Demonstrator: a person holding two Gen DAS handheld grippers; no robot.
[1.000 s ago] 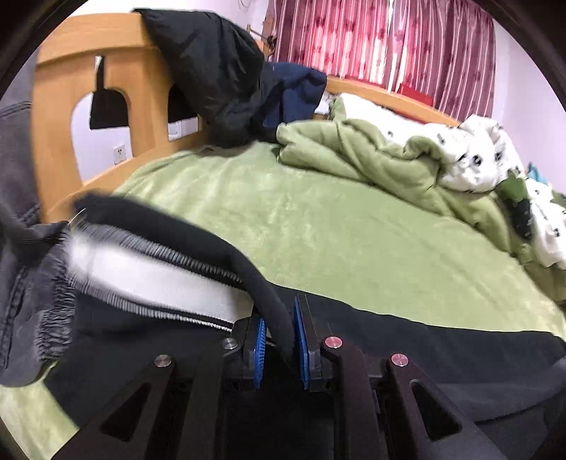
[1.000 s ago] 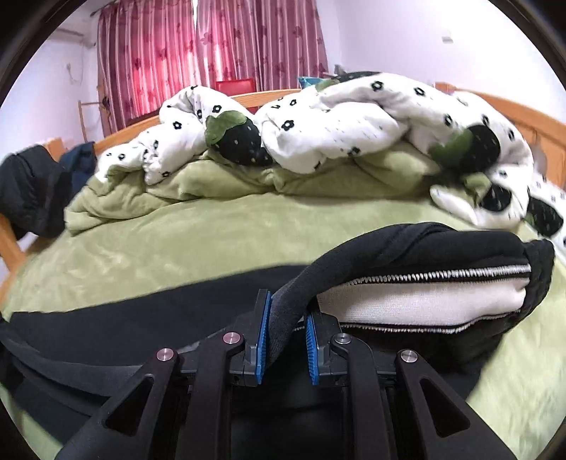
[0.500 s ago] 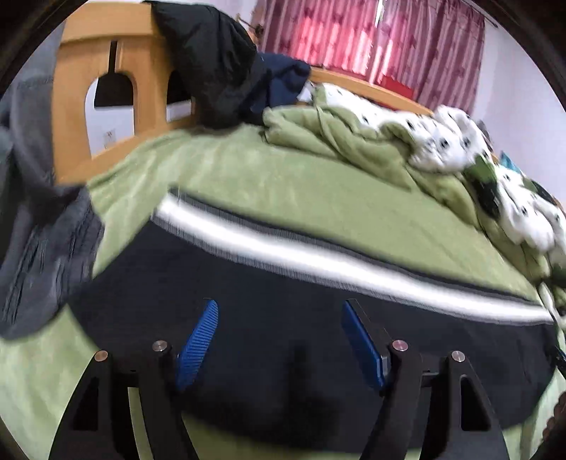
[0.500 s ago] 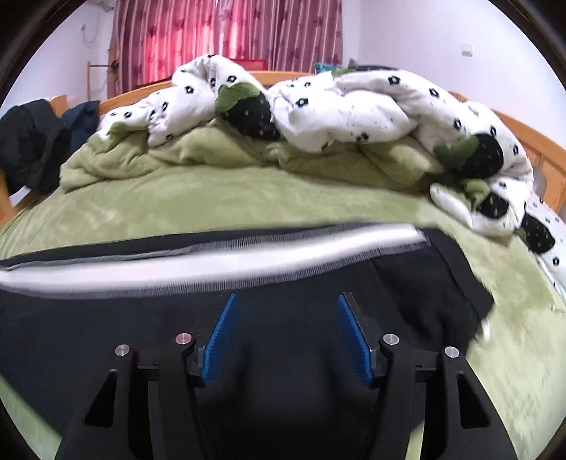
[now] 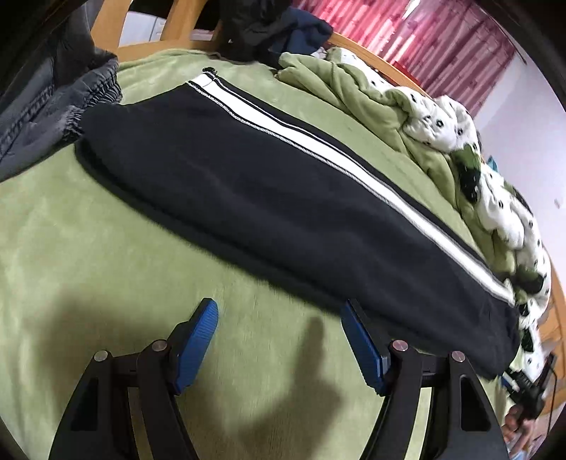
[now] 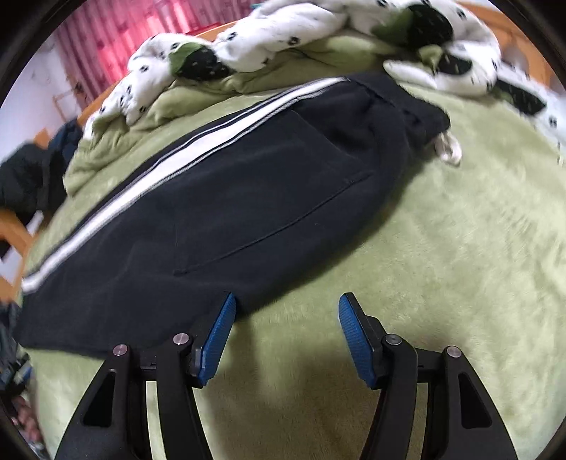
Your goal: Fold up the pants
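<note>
Pants (image 5: 283, 198) lying flat on bed (image 5: 88, 254) — left hand-held gripper (image 5: 279, 318) and right hand-held gripper (image 6: 286, 311) both gaping, having just opened, gripping nothing.

grey garment (image 5: 53, 106) cropped, quilt (image 6: 318, 32) blurred

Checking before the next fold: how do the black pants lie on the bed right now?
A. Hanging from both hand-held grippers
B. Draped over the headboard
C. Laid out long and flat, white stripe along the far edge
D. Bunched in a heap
C: the black pants lie stretched flat on the green bed cover, with the white stripe running along their far edge.
</note>
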